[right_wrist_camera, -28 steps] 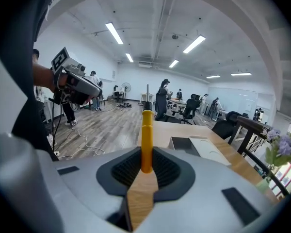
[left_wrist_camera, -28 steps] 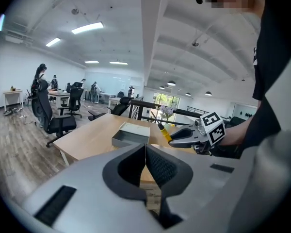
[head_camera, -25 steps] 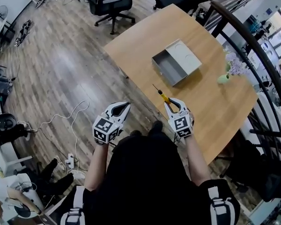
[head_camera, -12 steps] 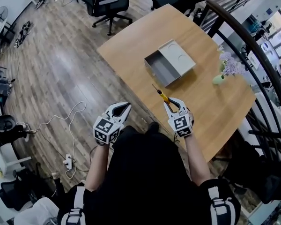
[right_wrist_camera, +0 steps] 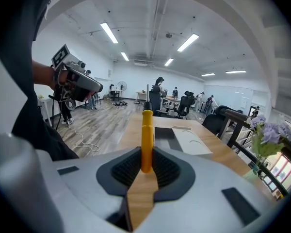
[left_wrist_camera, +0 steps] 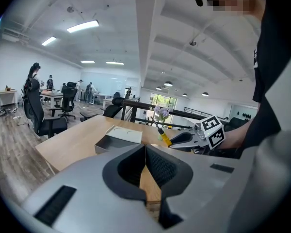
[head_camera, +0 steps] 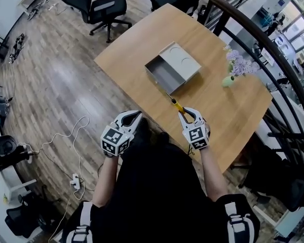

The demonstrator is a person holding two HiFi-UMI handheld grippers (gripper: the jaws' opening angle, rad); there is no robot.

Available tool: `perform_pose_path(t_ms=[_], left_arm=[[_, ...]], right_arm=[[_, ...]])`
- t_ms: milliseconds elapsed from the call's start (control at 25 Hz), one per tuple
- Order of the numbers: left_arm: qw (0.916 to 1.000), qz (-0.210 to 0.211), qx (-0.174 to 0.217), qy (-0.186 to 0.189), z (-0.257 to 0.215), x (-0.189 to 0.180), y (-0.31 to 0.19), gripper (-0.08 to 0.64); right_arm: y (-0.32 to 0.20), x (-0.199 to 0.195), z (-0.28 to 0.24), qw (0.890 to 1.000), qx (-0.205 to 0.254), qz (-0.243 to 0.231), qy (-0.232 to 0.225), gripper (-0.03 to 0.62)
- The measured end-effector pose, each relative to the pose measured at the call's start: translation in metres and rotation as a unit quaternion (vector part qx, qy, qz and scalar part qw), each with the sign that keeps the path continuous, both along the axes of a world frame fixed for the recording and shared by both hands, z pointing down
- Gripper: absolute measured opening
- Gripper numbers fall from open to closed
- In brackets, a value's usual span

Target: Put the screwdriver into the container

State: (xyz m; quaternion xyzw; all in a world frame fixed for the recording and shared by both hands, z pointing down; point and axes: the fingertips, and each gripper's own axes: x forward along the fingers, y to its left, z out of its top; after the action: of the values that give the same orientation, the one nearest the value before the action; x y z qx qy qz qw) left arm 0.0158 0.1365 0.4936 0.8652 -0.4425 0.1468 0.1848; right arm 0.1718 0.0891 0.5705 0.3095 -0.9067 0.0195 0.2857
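**Screwdriver (head_camera: pixel 177 105) with a yellow plastic handle and thin metal shaft, held short of the open grey box-shaped container (head_camera: pixel 156 81)**

The right gripper (head_camera: pixel 187 113) has its fingers closed on the butt end of the yellow handle, as the right gripper view shows (right_wrist_camera: pixel 146 165). The rest of the screwdriver (right_wrist_camera: pixel 146 135) stands out ahead of them, tip aimed towards the container. It hangs in the air above the near part of the desk, not yet over the box. The left gripper (head_camera: pixel 129 118) sits off to the side over the floor, fingers pressed together with nothing between them (left_wrist_camera: pixel 145 158).

The tool looks light and stiff. Its smooth round handle could swivel or slip in so short a hold near the butt, so a grip nearer the middle of the handle would probably be steadier.

The pale wooden desk (head_camera: pixel 228 113) is flat and mostly bare. A small green vase of purple flowers (head_camera: pixel 229 79) stands well to the right of the container. Around it lie a grey wood-plank floor (head_camera: pixel 55 85), black office chairs (head_camera: pixel 105 8) and a dark curved railing (head_camera: pixel 273 49).
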Motion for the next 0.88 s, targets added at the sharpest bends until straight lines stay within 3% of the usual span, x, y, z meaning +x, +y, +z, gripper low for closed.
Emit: perform_pose_path(t_ms=[320, 880], left_arm=[[0.9997, 0.017, -0.015, 0.007, 0.012, -0.006, -0.018, 0.025], [0.9978, 0.062, -0.007, 0.021, 0.008, -0.014, -0.092, 0.025]], right_arm=[[-0.011, -0.005, 0.004, 1.000, -0.008, 0.019, 0.004, 0.083], [-0.062, -0.014, 0.000, 0.998, -0.009, 0.050, 0.027, 0.083]])
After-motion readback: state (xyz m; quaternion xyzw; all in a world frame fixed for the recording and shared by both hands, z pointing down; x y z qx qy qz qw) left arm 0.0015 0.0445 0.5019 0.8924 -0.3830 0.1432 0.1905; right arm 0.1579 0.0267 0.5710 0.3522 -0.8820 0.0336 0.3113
